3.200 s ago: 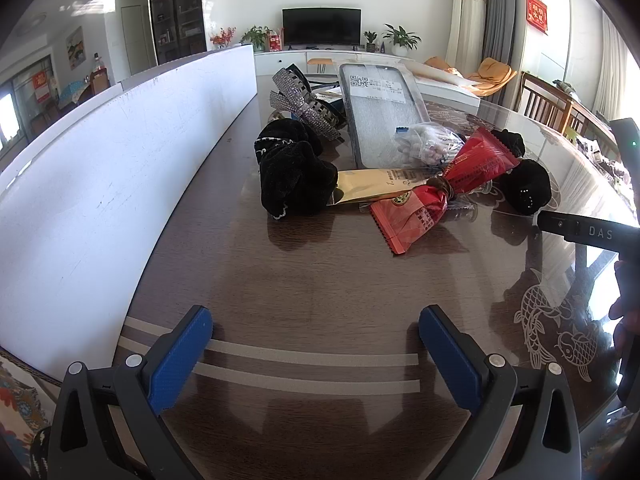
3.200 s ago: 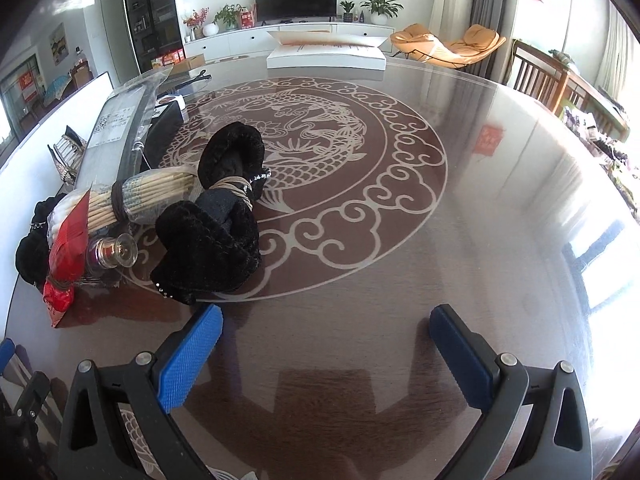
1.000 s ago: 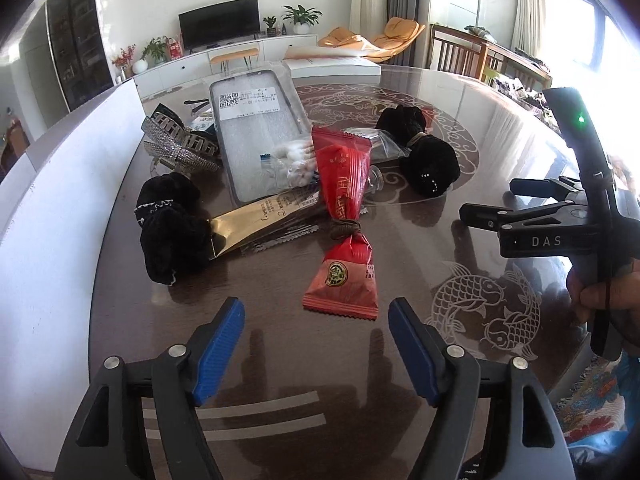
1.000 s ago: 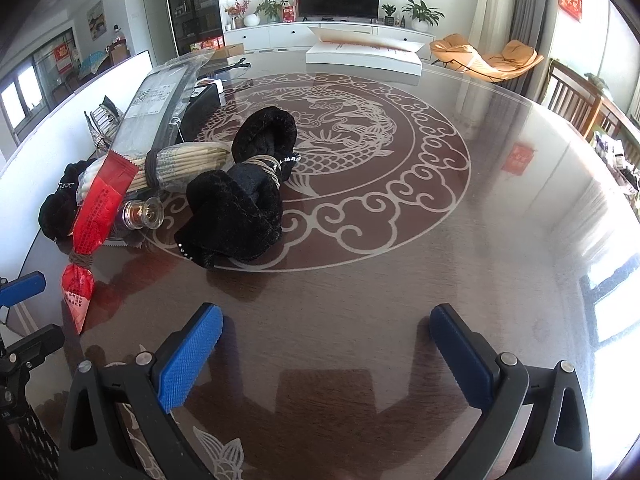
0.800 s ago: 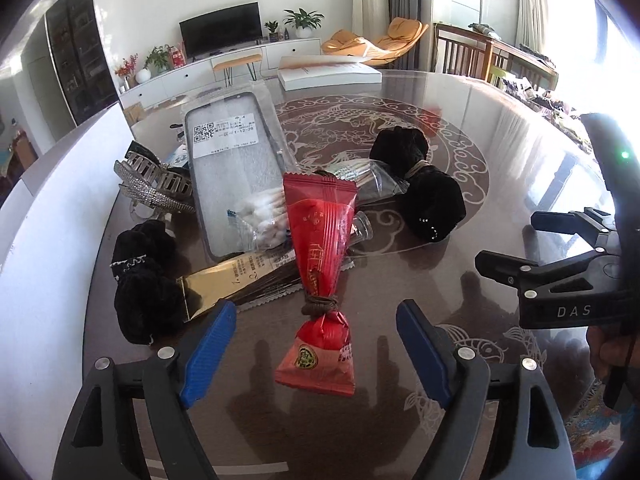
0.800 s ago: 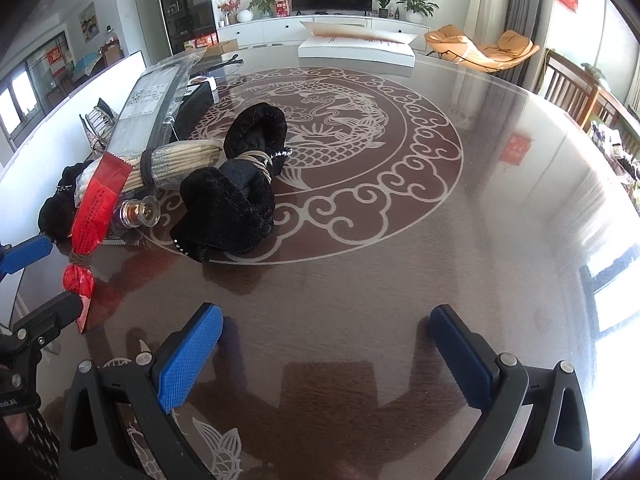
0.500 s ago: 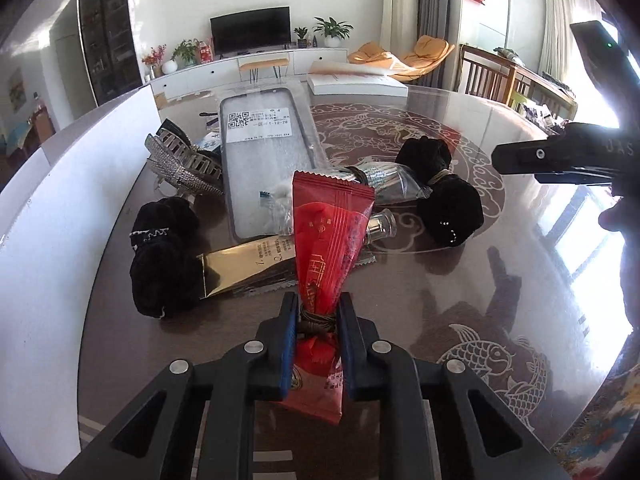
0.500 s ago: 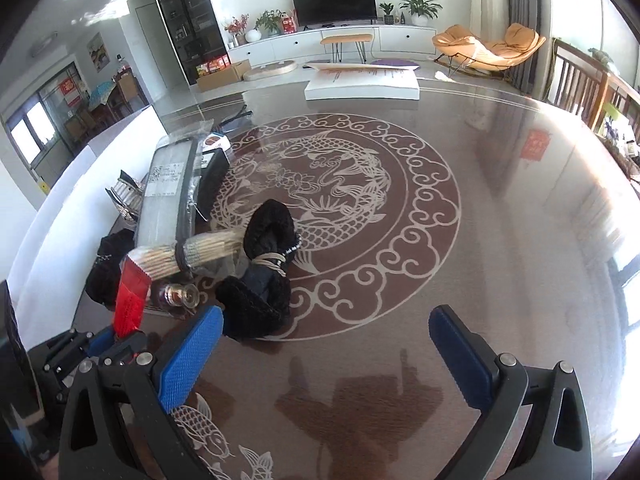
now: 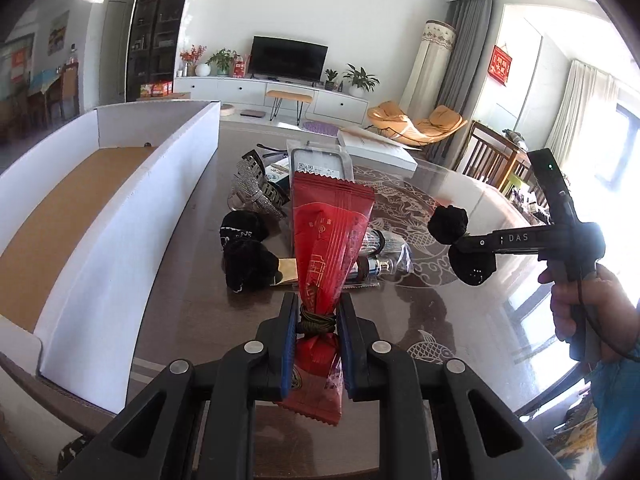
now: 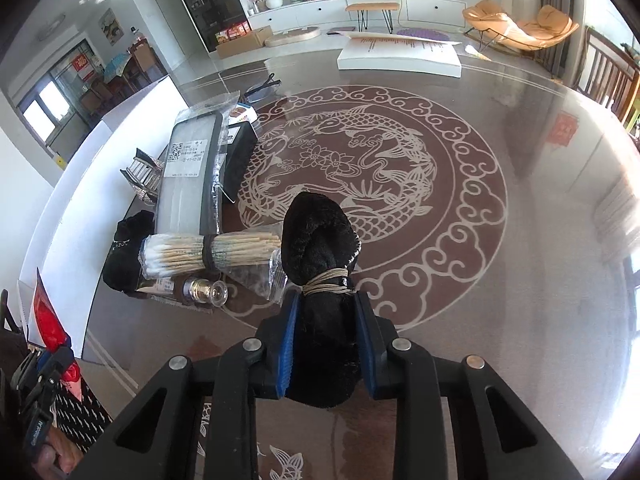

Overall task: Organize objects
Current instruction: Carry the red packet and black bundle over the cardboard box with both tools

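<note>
Jaws clamped: my left gripper pinches the red packet at its tied waist, my right gripper is closing on the black fabric bundle just below its cord; I should carry both level toward the white box.

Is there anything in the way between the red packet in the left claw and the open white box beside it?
Nothing visible is. The left claw holds the red packet above the table, and the white box lies open at its left, with only bare table between them.
</note>
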The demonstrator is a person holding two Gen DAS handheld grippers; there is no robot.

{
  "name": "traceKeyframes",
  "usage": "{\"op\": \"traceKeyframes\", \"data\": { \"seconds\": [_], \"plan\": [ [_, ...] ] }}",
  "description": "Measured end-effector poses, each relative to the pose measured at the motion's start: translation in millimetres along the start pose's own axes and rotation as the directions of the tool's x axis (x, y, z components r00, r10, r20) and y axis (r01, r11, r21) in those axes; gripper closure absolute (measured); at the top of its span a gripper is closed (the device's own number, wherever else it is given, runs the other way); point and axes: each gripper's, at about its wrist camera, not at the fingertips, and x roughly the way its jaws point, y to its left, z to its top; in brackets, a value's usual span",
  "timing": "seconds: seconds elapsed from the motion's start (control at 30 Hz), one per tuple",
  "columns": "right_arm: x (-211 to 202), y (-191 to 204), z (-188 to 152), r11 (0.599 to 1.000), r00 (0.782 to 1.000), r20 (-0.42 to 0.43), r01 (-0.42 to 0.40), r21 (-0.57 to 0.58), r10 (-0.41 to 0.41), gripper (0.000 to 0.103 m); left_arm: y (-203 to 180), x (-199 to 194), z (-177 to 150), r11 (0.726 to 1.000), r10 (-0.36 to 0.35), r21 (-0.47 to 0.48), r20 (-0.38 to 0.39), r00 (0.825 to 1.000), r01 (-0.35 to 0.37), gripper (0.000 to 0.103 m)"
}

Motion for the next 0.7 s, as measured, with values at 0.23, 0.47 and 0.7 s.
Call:
{"op": "traceKeyframes", "data": {
  "seconds": [0.23,0.47,0.7],
  "plan": [
    [-51.6,29.1,11.3,0.994,0.990,0.086,-0.112,-0.005,0.112,0.075,57.8,-58.0,41.0,0.991,0.053,-0.128,0.111,0.992,-0.039,0.084],
    [-53.4,164.0,43.9,0.910,0.904,0.116,-0.400,-0.108,0.411,0.075,147.2,-69.4,82.8,0.951,0.247,-0.211,0.080,0.966,-0.226,0.084],
    [-11.7,310.5,54.3,0.815,0.835,-0.003,-0.538,-0.216,0.550,0.075,218.4,-31.3,74.6,0.906,0.349,-0.209,-0.118,0.930,-0.367,0.084]
  ]
}}
